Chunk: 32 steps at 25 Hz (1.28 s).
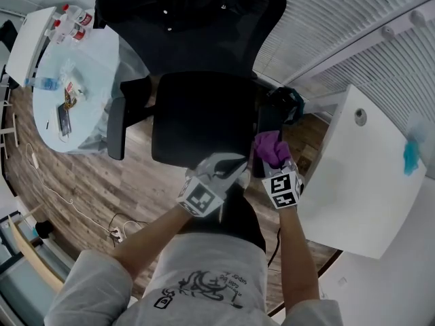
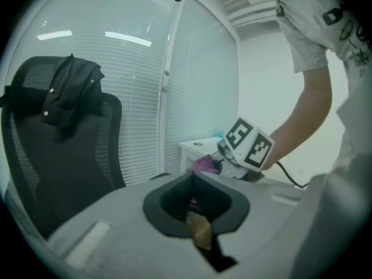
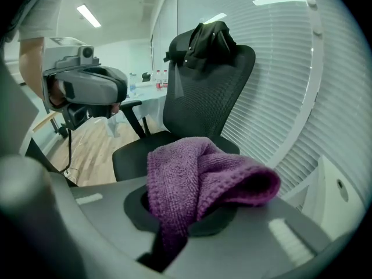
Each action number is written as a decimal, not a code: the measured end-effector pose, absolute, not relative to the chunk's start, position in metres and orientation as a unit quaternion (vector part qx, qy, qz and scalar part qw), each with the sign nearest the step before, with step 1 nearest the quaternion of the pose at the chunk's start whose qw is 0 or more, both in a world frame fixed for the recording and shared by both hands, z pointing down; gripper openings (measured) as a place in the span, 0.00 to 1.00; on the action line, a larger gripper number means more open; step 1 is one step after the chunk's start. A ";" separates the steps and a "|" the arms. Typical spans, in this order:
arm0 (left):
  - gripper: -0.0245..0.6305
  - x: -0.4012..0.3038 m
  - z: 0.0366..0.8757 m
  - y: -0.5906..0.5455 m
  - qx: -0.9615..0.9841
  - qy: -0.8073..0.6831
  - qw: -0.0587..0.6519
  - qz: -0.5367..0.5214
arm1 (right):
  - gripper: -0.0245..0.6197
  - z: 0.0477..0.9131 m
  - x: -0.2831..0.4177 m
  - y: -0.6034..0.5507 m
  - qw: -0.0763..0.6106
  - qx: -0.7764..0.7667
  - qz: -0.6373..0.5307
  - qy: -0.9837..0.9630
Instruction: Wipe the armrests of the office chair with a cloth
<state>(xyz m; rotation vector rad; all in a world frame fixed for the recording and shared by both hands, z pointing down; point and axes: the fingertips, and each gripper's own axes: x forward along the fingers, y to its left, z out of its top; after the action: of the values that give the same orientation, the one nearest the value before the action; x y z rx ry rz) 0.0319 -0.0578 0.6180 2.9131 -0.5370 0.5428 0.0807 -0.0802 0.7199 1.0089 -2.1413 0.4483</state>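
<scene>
The black office chair [image 1: 197,117] stands in front of me, its seat below the mesh back. My right gripper [image 1: 277,163] is shut on a bunched purple cloth [image 1: 270,148], which sits at the near end of the chair's right armrest [image 1: 267,121]. In the right gripper view the cloth [image 3: 203,179] spills up out of the shut right gripper [image 3: 186,214]. My left gripper [image 1: 228,167] hovers shut and empty just left of it, over the seat's front corner. The left armrest [image 1: 117,128] is untouched.
A white cabinet [image 1: 360,175] stands close on the right, with a blue item [image 1: 411,153] on it. A round glass table [image 1: 61,94] with bottles is at the left. Cables [image 1: 75,206] lie on the wood floor. A black garment [image 3: 206,39] hangs over the chair back.
</scene>
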 end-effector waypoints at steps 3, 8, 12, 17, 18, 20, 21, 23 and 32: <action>0.04 0.030 0.619 -0.059 0.965 -0.178 0.067 0.181 | 0.10 0.722 0.083 -0.100 0.358 0.393 0.175 -0.829; 0.04 0.025 0.619 -0.060 0.964 -0.177 0.069 0.184 | 0.10 0.725 0.084 -0.132 0.359 0.397 0.182 -0.825; 0.04 0.025 0.614 -0.059 0.965 -0.173 0.067 0.183 | 0.10 0.728 0.088 -0.157 0.360 0.405 0.186 -0.820; 0.04 0.025 0.609 -0.058 0.966 -0.171 0.066 0.182 | 0.10 0.729 0.091 -0.184 0.360 0.408 0.193 -0.817; 0.04 0.025 0.609 -0.058 0.966 -0.172 0.066 0.182 | 0.10 0.728 0.091 -0.188 0.362 0.407 0.195 -0.816; 0.04 0.025 0.608 -0.059 0.966 -0.174 0.065 0.180 | 0.10 0.729 0.090 -0.194 0.363 0.404 0.197 -0.816; 0.04 0.026 0.607 -0.060 0.966 -0.176 0.064 0.180 | 0.10 0.729 0.090 -0.196 0.364 0.402 0.197 -0.817; 0.04 0.025 0.605 -0.060 0.966 -0.178 0.062 0.178 | 0.10 0.729 0.091 -0.196 0.363 0.401 0.197 -0.818; 0.04 0.022 0.608 -0.053 0.963 -0.185 0.065 0.183 | 0.10 0.726 0.089 -0.187 0.355 0.411 0.195 -0.817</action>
<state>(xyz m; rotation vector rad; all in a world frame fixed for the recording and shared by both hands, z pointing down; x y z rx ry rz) 0.0223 -0.0526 0.6082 2.9080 -0.5589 0.5518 0.0894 -0.1872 0.7265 1.0635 -2.1107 0.5034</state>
